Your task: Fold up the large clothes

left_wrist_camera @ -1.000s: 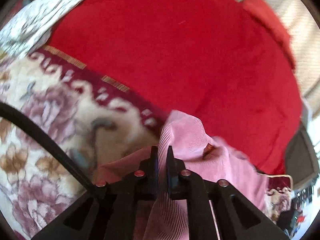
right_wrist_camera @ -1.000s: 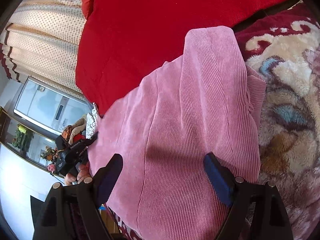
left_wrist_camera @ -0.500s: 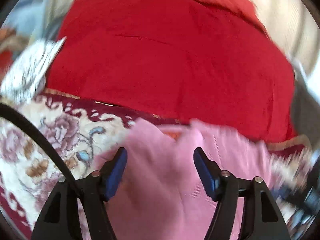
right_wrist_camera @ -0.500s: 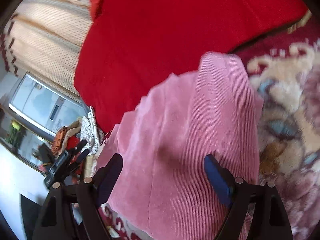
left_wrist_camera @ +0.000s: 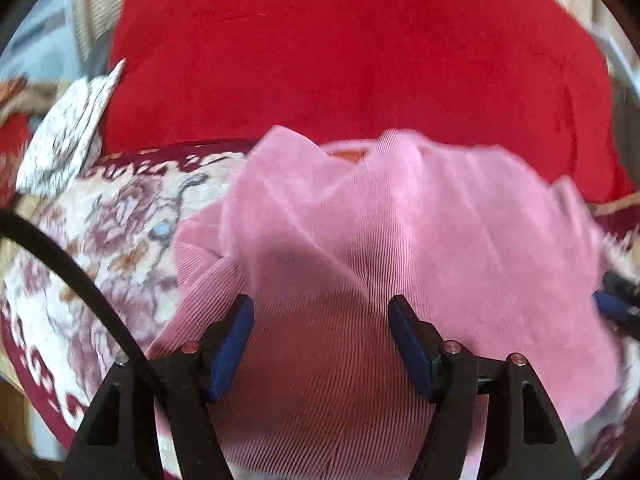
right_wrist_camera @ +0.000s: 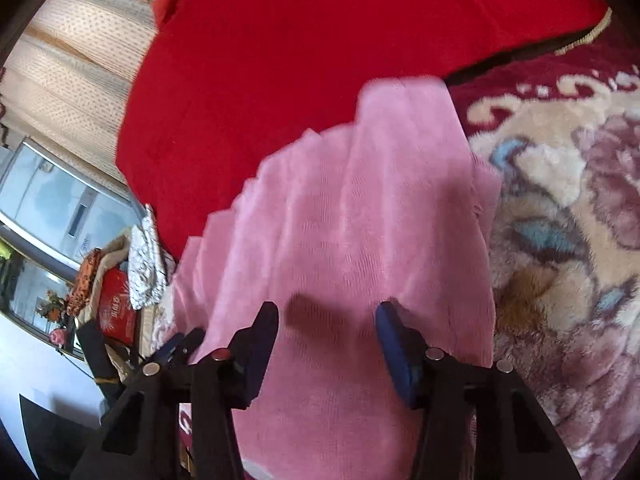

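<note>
Below the left gripper [left_wrist_camera: 320, 312], the pink corduroy garment [left_wrist_camera: 380, 240] lay bunched on the floral blanket [left_wrist_camera: 100, 232]. The jaws stood wide apart, blue pads facing each other, with nothing between them but the cloth underneath; whether the pads touched the fabric could not be told. A black cable [left_wrist_camera: 68, 272] curved across the lower left of the left wrist view. Behind the garment sat a large red cushion [left_wrist_camera: 340, 60], its lower edge just beyond the far folds. A white patterned cloth [left_wrist_camera: 68, 132] lay at the left, beside the cushion.

In the right wrist view, the right gripper [right_wrist_camera: 328, 320] was likewise above the garment [right_wrist_camera: 360, 220], jaws apart and empty. The garment ran away from the gripper in a long ribbed strip, its far end resting against the red cushion [right_wrist_camera: 320, 40]. The floral blanket [right_wrist_camera: 560, 220] lay to the right of the garment. The left gripper [right_wrist_camera: 176, 348] showed at the garment's left edge. Cream curtains [right_wrist_camera: 80, 72] hung at upper left. Both views were motion-blurred.
</note>
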`<state>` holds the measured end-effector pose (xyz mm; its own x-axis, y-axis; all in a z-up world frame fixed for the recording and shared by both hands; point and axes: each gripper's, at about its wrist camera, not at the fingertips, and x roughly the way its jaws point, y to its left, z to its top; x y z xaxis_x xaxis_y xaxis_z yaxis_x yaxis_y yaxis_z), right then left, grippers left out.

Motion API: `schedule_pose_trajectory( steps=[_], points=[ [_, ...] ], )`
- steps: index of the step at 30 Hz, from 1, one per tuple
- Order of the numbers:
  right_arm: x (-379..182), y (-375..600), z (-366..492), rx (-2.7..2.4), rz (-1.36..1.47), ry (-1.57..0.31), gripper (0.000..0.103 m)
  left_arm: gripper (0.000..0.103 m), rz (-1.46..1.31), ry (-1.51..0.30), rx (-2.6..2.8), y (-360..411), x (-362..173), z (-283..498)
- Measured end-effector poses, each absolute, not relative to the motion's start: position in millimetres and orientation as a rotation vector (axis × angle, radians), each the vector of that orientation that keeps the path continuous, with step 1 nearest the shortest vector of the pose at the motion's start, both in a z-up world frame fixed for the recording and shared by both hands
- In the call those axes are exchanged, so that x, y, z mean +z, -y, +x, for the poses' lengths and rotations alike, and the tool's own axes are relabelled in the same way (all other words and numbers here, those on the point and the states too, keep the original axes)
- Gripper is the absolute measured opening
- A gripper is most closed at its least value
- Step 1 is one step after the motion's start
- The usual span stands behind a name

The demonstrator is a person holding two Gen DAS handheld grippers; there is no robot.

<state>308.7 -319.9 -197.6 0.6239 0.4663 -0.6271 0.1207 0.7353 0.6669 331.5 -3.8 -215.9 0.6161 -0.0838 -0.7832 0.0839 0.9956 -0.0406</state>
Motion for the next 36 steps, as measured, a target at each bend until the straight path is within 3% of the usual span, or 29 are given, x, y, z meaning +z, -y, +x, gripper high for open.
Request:
schedule_pose_trajectory(
  steps=[6,12,24,30,36],
  points=[
    [-179,291,304,0.289,0.669,-0.851,0.056,0.07,-0.055,-0.748,0.053,-28,-187,311],
    [-198,272,314,0.263,0.62,-0.945,0.055,0.071,0.073,-0.935,0.044,-18,-232,334],
    [-162,280,285,0.312,0.62,-0.858,0.055,0.071,-0.052,-0.695,0.065,-42,-198,291],
    [-182,262,288,0.285,0.585,-0.965,0.055,0.072,-0.011,-0.911,0.032,-31,-233,307],
    [-178,262,283,0.294,0.566,-0.947,0.055,0.073,-0.011,-0.877,0.046,-30,-223,297]
  ],
)
